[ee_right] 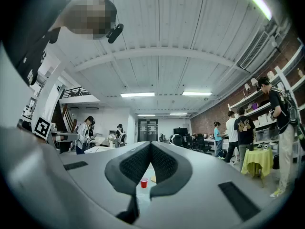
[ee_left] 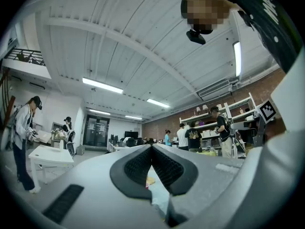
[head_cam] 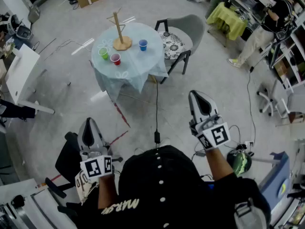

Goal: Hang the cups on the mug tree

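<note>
Far ahead in the head view stands a round table under a pale blue cloth. On it is a wooden mug tree with bare pegs, and around it stand a green cup, a red cup and a blue cup. My left gripper and right gripper are held well short of the table, both shut and empty. In the right gripper view the red cup shows small below the closed right gripper. The left gripper has its tips touching in its own view.
A grey chair with a patterned cushion stands at the table's right. A black cable and red tape run across the floor between me and the table. A white table is at the left; people work at shelves on the right.
</note>
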{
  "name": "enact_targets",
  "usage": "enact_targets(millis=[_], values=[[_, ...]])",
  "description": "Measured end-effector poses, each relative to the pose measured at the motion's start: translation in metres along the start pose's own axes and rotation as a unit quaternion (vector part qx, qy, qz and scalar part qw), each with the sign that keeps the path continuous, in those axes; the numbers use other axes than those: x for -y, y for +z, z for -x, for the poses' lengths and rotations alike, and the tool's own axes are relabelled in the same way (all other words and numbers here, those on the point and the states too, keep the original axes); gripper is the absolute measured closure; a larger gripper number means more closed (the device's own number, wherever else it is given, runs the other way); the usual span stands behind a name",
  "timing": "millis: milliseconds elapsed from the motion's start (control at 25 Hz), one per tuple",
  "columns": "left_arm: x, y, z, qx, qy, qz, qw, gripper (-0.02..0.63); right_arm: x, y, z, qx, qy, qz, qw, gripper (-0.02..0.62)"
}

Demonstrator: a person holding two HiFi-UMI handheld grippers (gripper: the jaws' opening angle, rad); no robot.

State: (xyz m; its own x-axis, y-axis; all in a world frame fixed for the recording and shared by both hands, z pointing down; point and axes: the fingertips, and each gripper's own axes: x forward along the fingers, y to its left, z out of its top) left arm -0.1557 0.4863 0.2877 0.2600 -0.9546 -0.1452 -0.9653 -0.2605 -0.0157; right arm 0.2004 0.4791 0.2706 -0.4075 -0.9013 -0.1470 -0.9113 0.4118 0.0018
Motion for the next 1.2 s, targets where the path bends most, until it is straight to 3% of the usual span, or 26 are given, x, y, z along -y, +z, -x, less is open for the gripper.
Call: enact_targets(millis=[280, 480, 680, 720, 760, 800, 840, 1200], values=[[0.005, 0.000, 0.001, -0.005, -0.003, 0.000, 1.0000, 0.611, 0.001, -0.002, 0.001, -0.008, 0.000, -0.006, 1.000, 0.595], [0.008, -0.003, -0.001, -0.011, -0.002, -0.001, 0.9999, 0.611, 0.002, 0.000, 0.003, 0.012, 0.014, -0.040, 0.999, 0.592], [0.017, -0.006, -0.006, -0.014, 0.000, -0.002, 0.9999, 0.611, 0.006, -0.009, 0.001, 0.004, 0.025, -0.034, 0.999, 0.590], [0.019, -0.007, -0.008, -0.015, 0.000, -0.002, 0.9999, 0.611, 0.008, -0.011, 0.000, 0.003, 0.030, -0.038, 0.999, 0.555], [0.022, -0.008, -0.009, -0.017, 0.001, -0.003, 0.9998, 0.609, 0.009, -0.013, -0.001, 0.002, 0.035, -0.044, 0.998, 0.459], [0.025, -0.008, -0.010, -0.019, 0.003, -0.005, 0.9998, 0.611, 0.011, -0.014, -0.002, 0.003, 0.041, -0.051, 0.998, 0.323], [0.027, -0.009, -0.011, -0.021, 0.005, -0.006, 0.9997, 0.611, 0.014, -0.015, -0.003, 0.005, 0.046, -0.057, 0.997, 0.259], [0.059, -0.008, -0.021, -0.027, 0.032, -0.015, 0.9990, 0.611, 0.042, -0.027, -0.003, -0.007, 0.077, -0.047, 0.996, 0.232]])
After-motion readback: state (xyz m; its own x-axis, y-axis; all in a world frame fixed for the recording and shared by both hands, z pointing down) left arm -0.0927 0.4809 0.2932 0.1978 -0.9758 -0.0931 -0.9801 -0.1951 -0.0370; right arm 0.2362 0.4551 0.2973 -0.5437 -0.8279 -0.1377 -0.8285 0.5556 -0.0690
